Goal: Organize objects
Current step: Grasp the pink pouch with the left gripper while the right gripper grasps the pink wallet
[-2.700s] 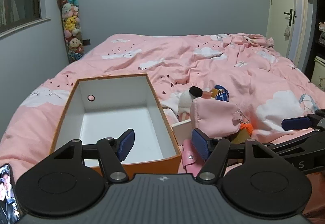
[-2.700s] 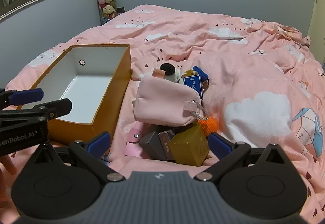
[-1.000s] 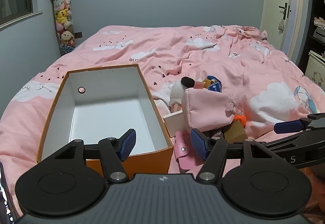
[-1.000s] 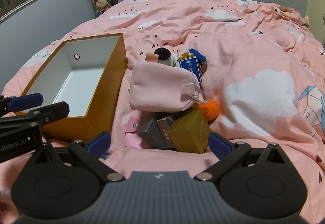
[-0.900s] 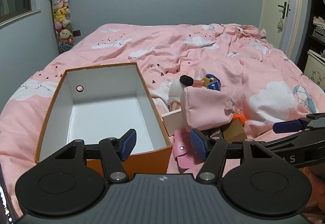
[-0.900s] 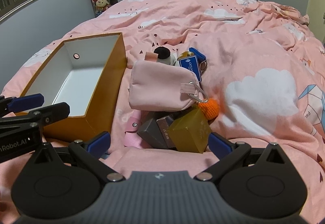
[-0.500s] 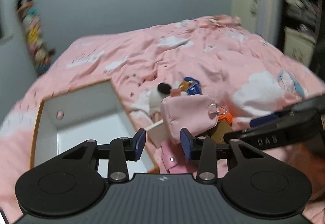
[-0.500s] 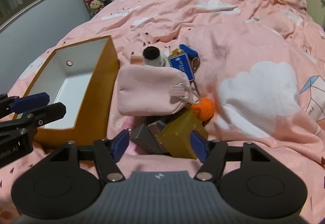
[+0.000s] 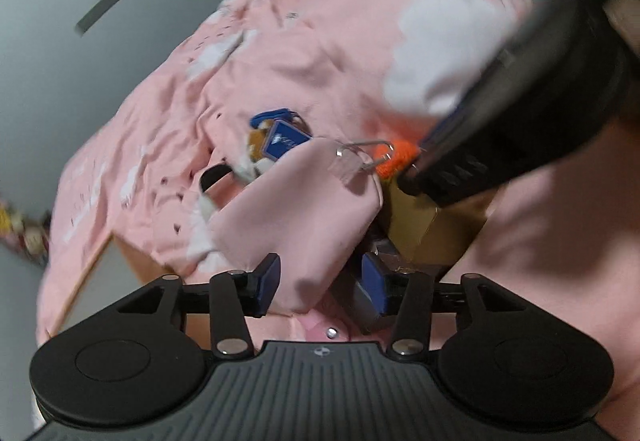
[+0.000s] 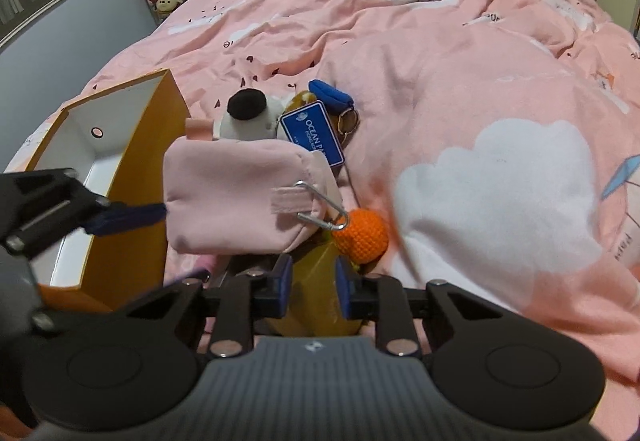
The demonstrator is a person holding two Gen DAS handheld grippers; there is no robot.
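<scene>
Both grippers dropped from hovering wide over the bed into the pile beside the orange box [image 10: 136,169]. Right gripper [image 10: 314,283] now narrowed onto the yellow-brown block [image 10: 316,297], blue pads touching both its sides, looks gripped. Left gripper [image 9: 320,283] half-closed around the lower corner of the pink pouch [image 9: 304,209]; pads near the fabric, left view blurred, can't tell if they press it yet. Pouch lies on top of the pile, leaning on the plush toy [image 10: 250,117] and blue tag [image 10: 314,137], with a metal clip [image 10: 320,209] and orange crochet ball [image 10: 360,231] at its end. Pouch likely soft, light, will sag and squash; take a full bite on the body, not the clip tab. Block looks stiff, smooth-faced, maybe slippery; hold flat faces squarely. Lifting it could tip the pouch resting on it.
</scene>
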